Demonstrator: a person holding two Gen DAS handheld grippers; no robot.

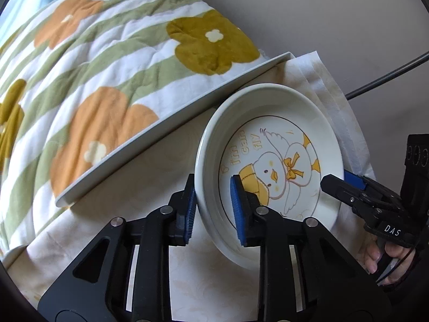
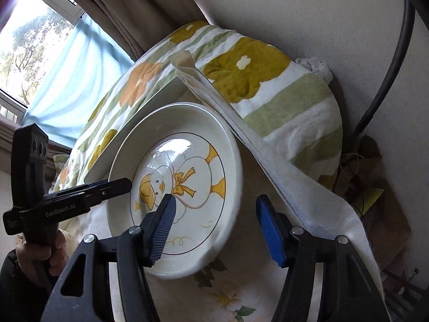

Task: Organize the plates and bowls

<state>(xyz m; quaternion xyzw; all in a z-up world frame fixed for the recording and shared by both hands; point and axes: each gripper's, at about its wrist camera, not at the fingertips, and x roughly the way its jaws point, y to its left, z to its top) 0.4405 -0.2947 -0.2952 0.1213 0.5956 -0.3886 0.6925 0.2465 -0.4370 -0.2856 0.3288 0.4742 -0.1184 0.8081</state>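
A white plate with a yellow duck drawing [image 1: 270, 171] sits tilted above the cloth-covered table; it also shows in the right wrist view [image 2: 177, 187]. My left gripper [image 1: 214, 204] straddles its near rim, one blue pad outside and one inside, with small gaps, so its grip is unclear. My right gripper [image 2: 217, 228] is open around the plate's opposite rim, one pad over the plate face and one outside, not touching. In the left wrist view the right gripper [image 1: 343, 179] reaches the plate's right edge. In the right wrist view the left gripper [image 2: 112, 185] meets the left rim.
A cream floral tablecloth [image 1: 161, 187] covers the table. A white tray edge [image 1: 171, 131] runs beside the plate, with a green, orange and white flowered blanket [image 1: 107, 67] behind it. A wall and a dark cable [image 2: 386, 75] lie to the right; a window [image 2: 26, 40] is at left.
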